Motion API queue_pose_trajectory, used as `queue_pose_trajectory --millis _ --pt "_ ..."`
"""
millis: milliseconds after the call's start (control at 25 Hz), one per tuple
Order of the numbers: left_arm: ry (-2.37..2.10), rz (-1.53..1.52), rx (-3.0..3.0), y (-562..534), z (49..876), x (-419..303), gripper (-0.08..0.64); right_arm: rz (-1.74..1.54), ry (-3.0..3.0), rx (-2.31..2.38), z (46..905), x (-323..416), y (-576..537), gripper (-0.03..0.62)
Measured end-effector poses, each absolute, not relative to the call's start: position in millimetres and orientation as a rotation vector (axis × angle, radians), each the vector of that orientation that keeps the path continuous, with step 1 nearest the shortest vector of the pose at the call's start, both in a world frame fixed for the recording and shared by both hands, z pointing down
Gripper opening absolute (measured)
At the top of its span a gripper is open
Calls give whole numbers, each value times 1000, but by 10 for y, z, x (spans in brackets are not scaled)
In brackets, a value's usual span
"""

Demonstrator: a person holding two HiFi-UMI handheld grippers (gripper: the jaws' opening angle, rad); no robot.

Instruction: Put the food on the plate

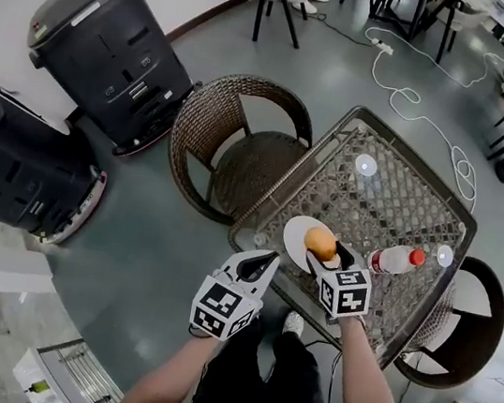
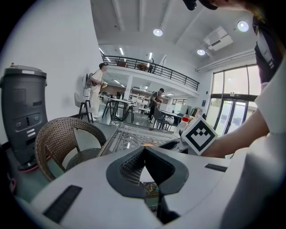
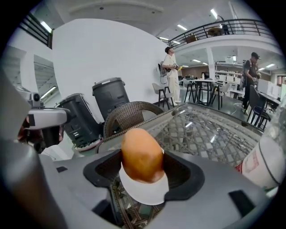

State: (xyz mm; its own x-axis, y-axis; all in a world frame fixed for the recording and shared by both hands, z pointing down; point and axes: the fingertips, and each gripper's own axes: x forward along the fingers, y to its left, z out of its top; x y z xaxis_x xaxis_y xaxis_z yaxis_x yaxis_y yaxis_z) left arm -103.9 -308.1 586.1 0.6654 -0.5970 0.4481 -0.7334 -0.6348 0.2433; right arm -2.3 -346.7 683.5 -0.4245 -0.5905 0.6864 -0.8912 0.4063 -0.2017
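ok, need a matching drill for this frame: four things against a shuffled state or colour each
1. food
2. plate
3. bottle
4. left gripper

A. shut, holding nothing
B. has a red cap
C. white, beneath the food
D. held in the right gripper

Pairs: 1-D, 2-C, 3-B, 4-A
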Motion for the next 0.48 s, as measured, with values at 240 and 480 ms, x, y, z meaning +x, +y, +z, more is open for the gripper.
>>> queue_pose_trajectory --millis 240,480 --pt "-996 479 2467 -3069 5933 -1006 9 805 -2077 1214 7044 -106 -3462 304" --pt "-971 477 2452 -3043 5959 -959 9 887 -2045 1186 7177 -96 -3487 304"
